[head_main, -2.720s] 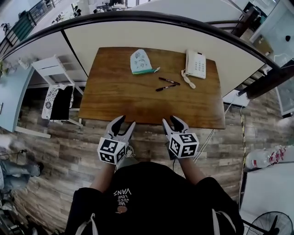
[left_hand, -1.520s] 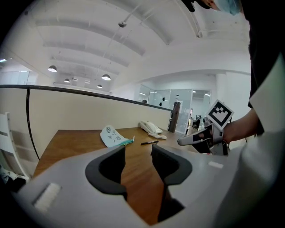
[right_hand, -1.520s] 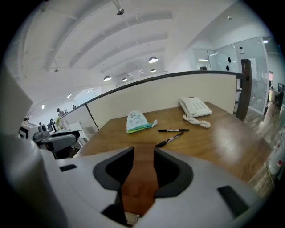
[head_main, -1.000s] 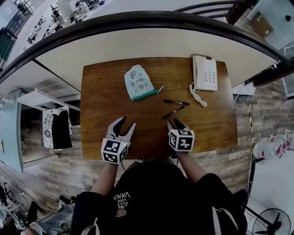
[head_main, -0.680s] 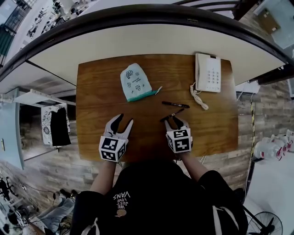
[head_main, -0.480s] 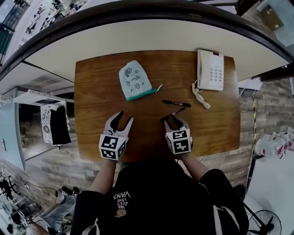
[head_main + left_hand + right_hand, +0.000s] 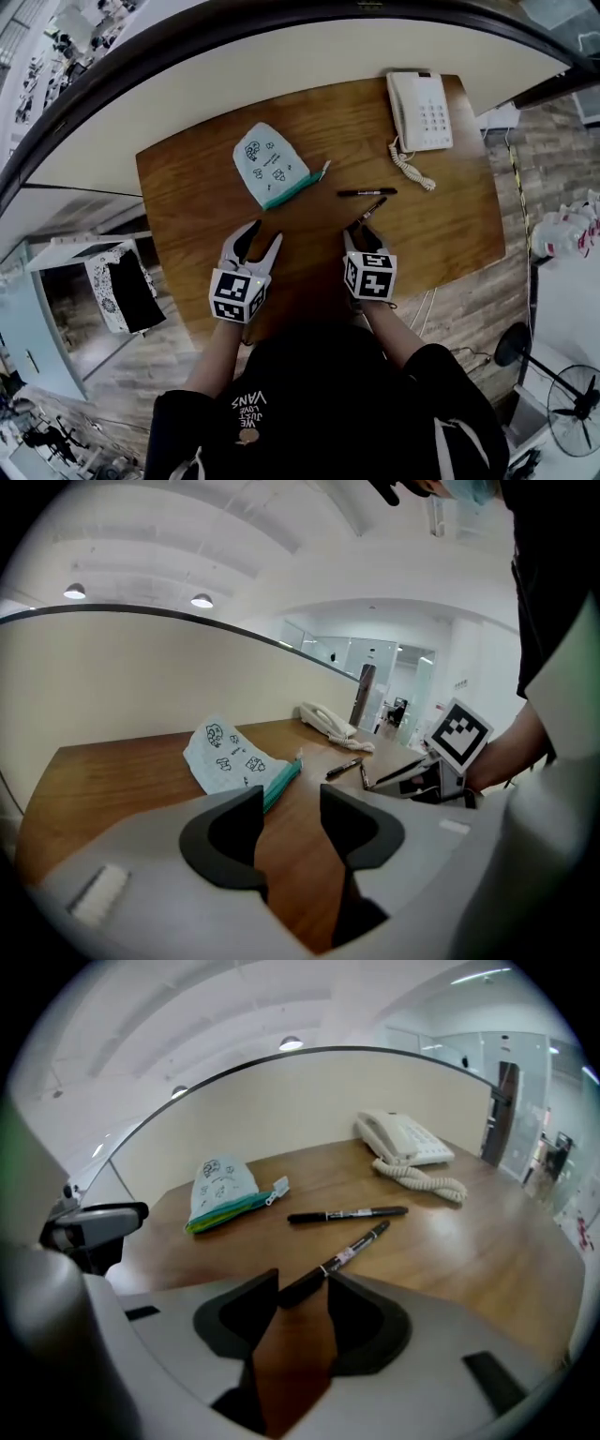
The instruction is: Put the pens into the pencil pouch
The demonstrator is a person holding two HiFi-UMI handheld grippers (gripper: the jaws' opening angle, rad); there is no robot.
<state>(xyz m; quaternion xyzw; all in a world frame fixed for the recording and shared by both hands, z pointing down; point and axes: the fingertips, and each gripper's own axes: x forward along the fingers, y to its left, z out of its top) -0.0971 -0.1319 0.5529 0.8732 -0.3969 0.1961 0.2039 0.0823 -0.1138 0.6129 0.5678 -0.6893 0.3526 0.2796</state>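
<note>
A pale blue pencil pouch (image 7: 271,167) with a teal zip edge lies flat on the wooden table (image 7: 197,211), its opening towards the pens. Two black pens lie right of it: one level (image 7: 367,192), one slanted (image 7: 370,210). My right gripper (image 7: 362,234) is down at the slanted pen's near end. In the right gripper view that pen (image 7: 352,1252) reaches in between the jaws of the right gripper (image 7: 302,1290), which are opening, with gaps either side. My left gripper (image 7: 263,234) stands open and empty over bare wood, short of the pouch (image 7: 230,757).
A white desk phone (image 7: 421,111) with a coiled cord (image 7: 412,171) sits at the table's far right. A curved cream partition (image 7: 281,66) rises behind the table. Bare wood lies between the pouch and my grippers.
Both grippers have come forward from the table's front edge and sunk lower. The right one has reached the slanted pen's near end. The pens and pouch have not moved.
</note>
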